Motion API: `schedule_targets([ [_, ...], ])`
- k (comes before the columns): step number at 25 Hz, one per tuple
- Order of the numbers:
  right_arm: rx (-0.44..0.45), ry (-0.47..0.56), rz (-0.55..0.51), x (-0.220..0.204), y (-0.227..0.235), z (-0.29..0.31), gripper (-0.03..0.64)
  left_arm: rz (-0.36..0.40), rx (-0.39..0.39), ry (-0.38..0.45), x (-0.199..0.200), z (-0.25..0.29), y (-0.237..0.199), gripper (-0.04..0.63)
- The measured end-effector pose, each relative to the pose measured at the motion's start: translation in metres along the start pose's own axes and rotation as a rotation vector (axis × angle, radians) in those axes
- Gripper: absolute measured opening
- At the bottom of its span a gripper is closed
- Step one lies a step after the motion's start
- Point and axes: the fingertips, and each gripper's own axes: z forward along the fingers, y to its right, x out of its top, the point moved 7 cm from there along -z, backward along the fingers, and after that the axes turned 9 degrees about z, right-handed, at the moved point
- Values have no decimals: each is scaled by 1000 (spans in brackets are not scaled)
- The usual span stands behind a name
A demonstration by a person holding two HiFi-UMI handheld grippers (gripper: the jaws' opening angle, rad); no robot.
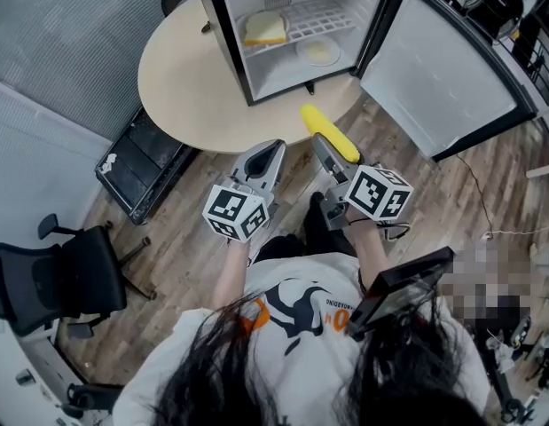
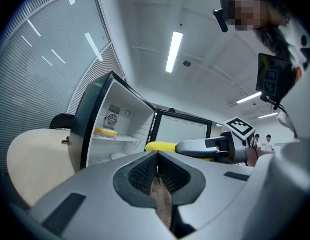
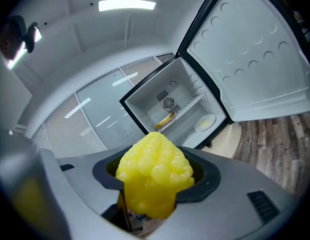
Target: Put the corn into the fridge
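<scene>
A yellow corn cob is clamped in my right gripper, its tip pointing toward the small fridge. The fridge stands on a round beige table with its door swung wide open. Beside the right gripper, my left gripper is shut with nothing between its jaws. Both grippers hover just off the table's near edge, short of the fridge opening.
On the fridge's wire shelf lies a sandwich, and a plate sits on the fridge floor. A black office chair and a black case stand on the wooden floor at left.
</scene>
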Motion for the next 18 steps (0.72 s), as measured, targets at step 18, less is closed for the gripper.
schedule_targets([
  [18,21,-117,-43,46,53,104,253,-4,91,-20,-9,75,-62,12],
])
